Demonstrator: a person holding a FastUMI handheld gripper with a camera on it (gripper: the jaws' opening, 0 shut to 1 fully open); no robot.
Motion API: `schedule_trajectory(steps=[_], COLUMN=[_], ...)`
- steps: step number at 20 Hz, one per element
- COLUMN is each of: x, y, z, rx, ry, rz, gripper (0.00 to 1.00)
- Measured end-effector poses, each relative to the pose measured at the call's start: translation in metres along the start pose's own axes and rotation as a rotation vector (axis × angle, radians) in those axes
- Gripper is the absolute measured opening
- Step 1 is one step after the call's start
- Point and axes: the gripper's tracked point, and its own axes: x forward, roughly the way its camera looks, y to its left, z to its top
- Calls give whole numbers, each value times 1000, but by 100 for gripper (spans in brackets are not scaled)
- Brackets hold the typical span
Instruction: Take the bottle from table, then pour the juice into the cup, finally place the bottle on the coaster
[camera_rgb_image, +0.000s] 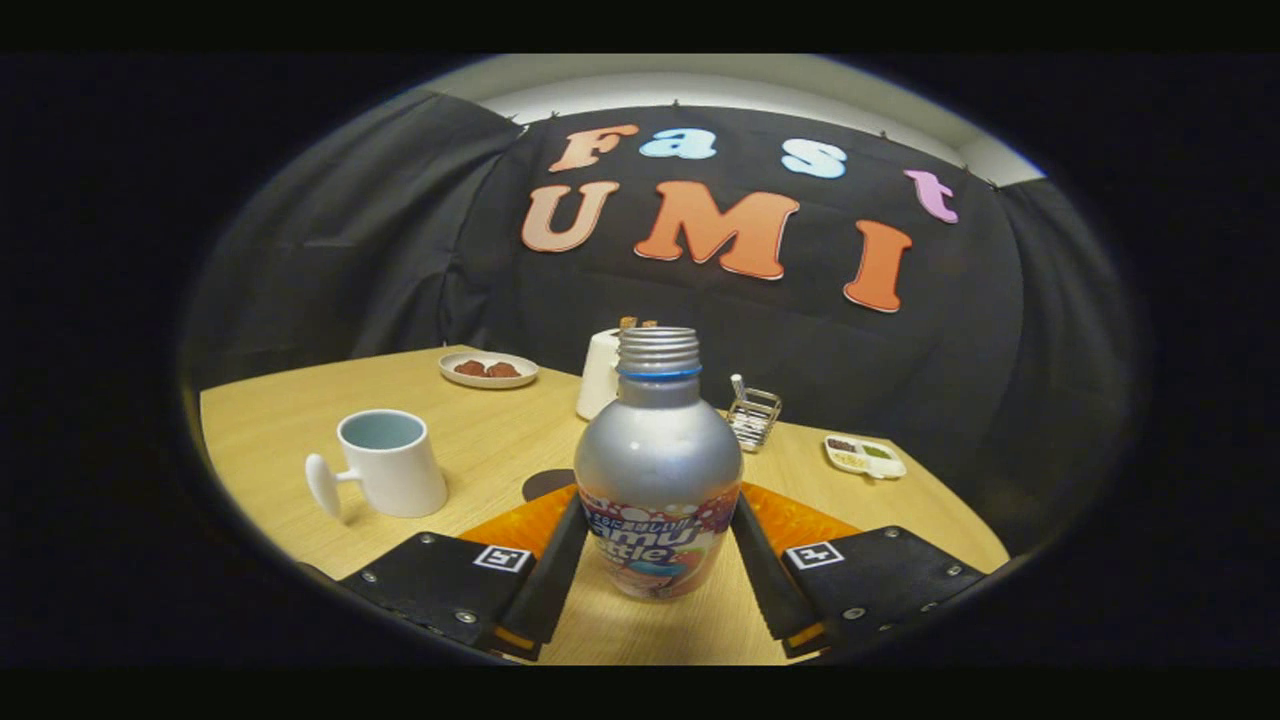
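Colours on my table

I see a silver bottle (658, 470) with patterned label, blue neck ring; white cup (392, 463); tan wood-grain table (480, 450).

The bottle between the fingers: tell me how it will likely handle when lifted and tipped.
The bottle looks like smooth metal with a rounded shoulder, so it may slip unless the gripper, pressing on its label band, holds firm. It looks stiff, unlikely to dent. Its neck is uncapped, so tilting toward the cup could spill early.

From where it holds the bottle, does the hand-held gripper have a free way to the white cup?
Probably yes. The hand-held gripper grips the bottle, and only bare table lies between it and the cup.
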Motion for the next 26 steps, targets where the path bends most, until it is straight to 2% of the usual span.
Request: schedule_trajectory(steps=[8,15,20,26], x=[9,18,19,18], y=[30,53,60,72], z=[15,20,29,36], rx=[-228,-490,-677,-821], ry=[2,2,-53,-104], rz=[-43,-104,-168,-176], gripper=[77,77,77,76])
